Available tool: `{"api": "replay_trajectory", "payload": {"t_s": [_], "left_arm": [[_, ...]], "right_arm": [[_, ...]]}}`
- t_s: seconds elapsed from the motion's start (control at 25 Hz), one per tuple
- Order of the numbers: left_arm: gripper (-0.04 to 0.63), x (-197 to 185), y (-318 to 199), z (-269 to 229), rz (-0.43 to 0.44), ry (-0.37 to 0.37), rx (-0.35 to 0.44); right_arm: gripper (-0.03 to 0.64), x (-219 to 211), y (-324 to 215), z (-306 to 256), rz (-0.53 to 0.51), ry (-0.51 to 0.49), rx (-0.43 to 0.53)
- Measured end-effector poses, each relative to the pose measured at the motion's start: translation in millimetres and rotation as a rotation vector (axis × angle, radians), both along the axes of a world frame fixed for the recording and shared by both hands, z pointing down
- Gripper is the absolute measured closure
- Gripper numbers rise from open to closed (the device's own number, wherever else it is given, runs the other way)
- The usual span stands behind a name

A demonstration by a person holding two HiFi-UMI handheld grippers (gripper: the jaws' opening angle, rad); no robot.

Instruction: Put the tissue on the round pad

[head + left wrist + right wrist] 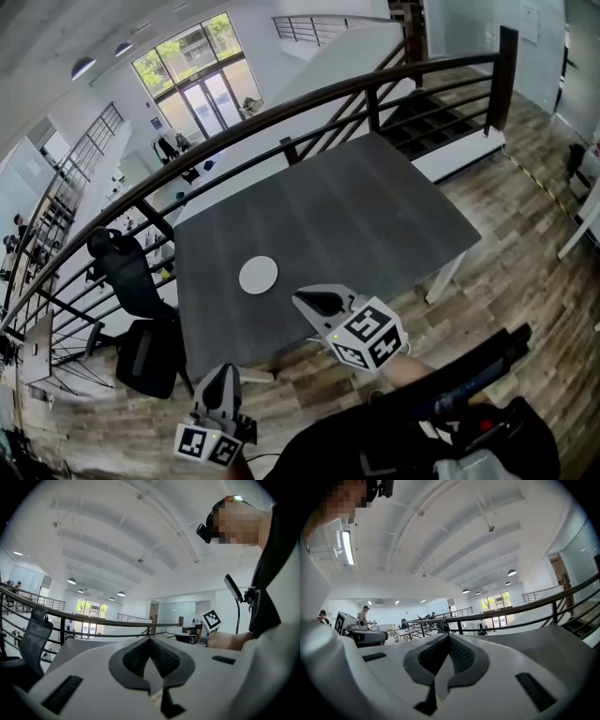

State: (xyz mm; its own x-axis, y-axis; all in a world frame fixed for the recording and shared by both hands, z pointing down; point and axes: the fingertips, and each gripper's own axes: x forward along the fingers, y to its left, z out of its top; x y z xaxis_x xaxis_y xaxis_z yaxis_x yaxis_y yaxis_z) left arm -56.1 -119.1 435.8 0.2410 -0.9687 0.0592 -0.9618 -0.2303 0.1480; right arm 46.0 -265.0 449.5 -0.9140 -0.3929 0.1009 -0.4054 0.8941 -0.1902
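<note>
A white round pad [258,275] lies on the dark grey table [356,216], near its front left corner. No tissue shows in any view. My right gripper [302,301] hovers at the table's front edge, just right of the pad and pointing toward it, with its jaws shut and nothing between them [449,637]. My left gripper [223,370] is held lower and nearer to me, off the table over the wooden floor. Its jaws are also shut and empty [150,639]. In the left gripper view the right gripper's marker cube [212,619] shows at the right.
A dark railing [309,103] curves behind the table. A black office chair [127,267] and a dark bag [145,356] stand left of the table. The table's white leg [448,277] is at the right. Stairs [436,112] descend at back right.
</note>
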Motion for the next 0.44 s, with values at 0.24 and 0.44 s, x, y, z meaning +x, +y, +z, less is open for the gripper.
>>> {"api": "replay_trajectory", "payload": {"t_s": [0.24, 0.44], "left_arm": [[0.592, -32.6, 27.8, -10.6, 0.008, 0.006, 0.011], [0.592, -33.8, 27.7, -10.1, 0.006, 0.01, 0.023]], "right_arm": [[0.615, -28.0, 30.4, -13.3, 0.026, 0.006, 0.005], [0.615, -26.7, 32.3, -15.9, 0.036, 0.007, 0.01]]}}
